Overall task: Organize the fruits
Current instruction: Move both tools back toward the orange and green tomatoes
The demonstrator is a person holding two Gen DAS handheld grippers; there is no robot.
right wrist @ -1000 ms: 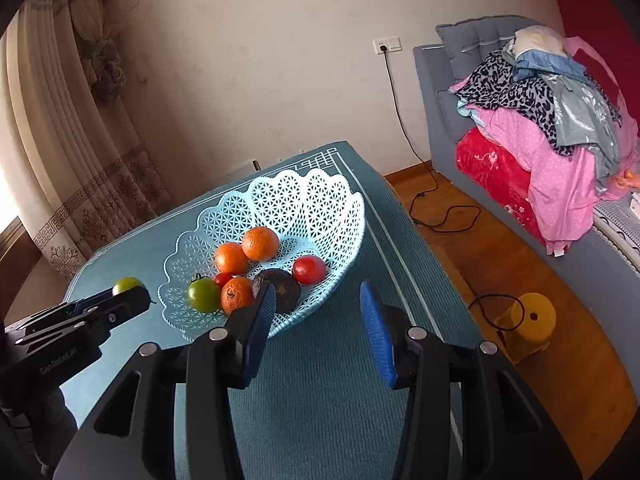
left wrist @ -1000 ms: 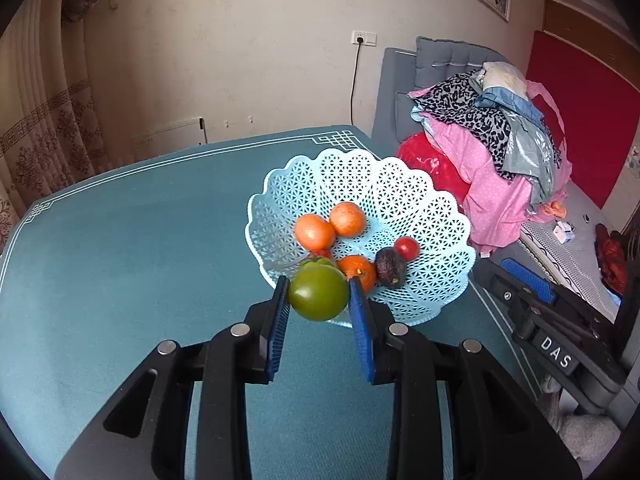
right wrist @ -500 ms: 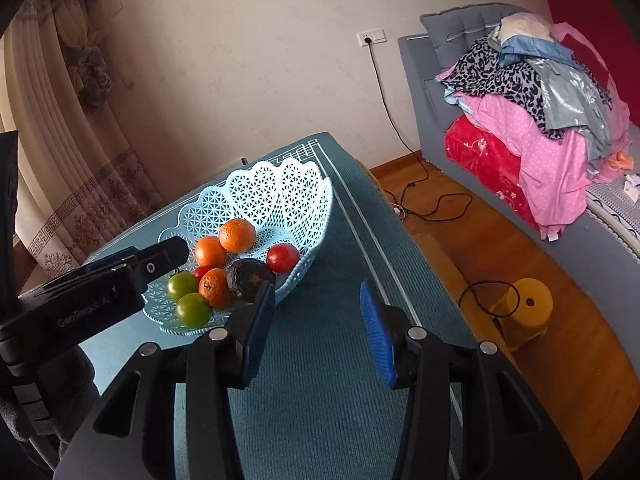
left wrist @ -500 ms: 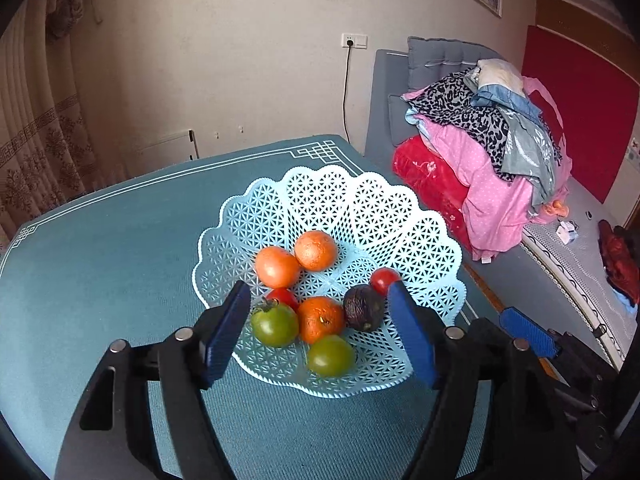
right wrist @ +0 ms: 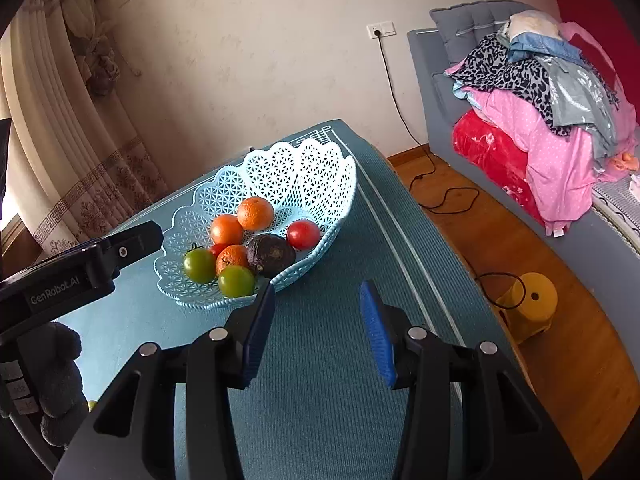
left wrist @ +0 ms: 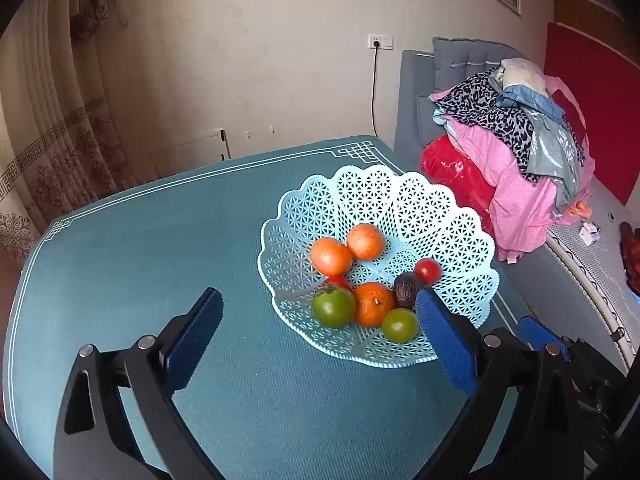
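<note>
A pale blue lattice basket [left wrist: 420,200] [right wrist: 320,176] stands on the teal table and holds several fruits: two green tomatoes [left wrist: 333,306] [left wrist: 399,325], oranges [left wrist: 365,241], a red tomato [left wrist: 427,271] and a dark avocado [left wrist: 405,289] [right wrist: 271,254]. My left gripper [left wrist: 318,308] hovers at the basket's near rim, its jaws opening wide with nothing pressed between the pads; the small green tomato [right wrist: 236,281] lies in the basket beyond them. My right gripper [right wrist: 318,294] is over bare tablecloth right of the basket, jaws parted and empty.
The teal tablecloth [left wrist: 140,248] has a white border line; its right edge [right wrist: 404,216] drops to a wooden floor with a yellow stool [right wrist: 528,304] and a black cable. A grey sofa piled with clothes [left wrist: 516,152] stands to the right.
The left gripper let go of the green tomato, which now lies at the front of the basket. Its jaws spread wide and it drew back a little. The right gripper stayed put.
</note>
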